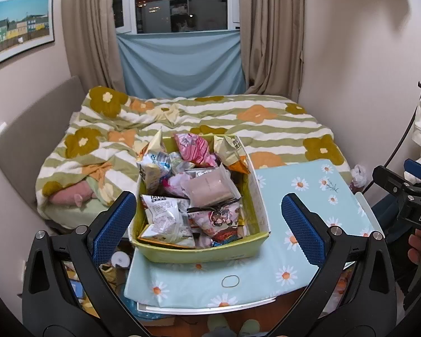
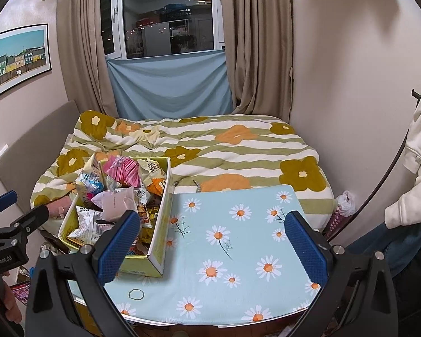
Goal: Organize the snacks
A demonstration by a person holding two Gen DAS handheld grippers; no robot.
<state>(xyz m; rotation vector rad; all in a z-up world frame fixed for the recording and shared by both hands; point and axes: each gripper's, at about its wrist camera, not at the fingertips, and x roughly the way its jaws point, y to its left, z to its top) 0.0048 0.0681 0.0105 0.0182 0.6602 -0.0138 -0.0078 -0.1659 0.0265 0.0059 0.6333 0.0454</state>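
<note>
A yellow-green cardboard box (image 1: 238, 248) stands on the left part of a small table with a daisy-print cloth (image 1: 308, 193). It is heaped with several snack packets, among them a pink striped one (image 1: 195, 146) and a white one (image 1: 165, 216). The box also shows in the right wrist view (image 2: 158, 252). My left gripper (image 1: 209, 224) is open and empty, held above the box's near end. My right gripper (image 2: 212, 241) is open and empty over the bare cloth (image 2: 238, 252) to the right of the box.
A bed with a flowered striped blanket (image 1: 210, 118) lies behind the table. A rubber band (image 1: 230, 280) lies on the cloth near the front edge. A white garment (image 2: 418, 151) hangs at the right. Clutter sits on the floor left of the table.
</note>
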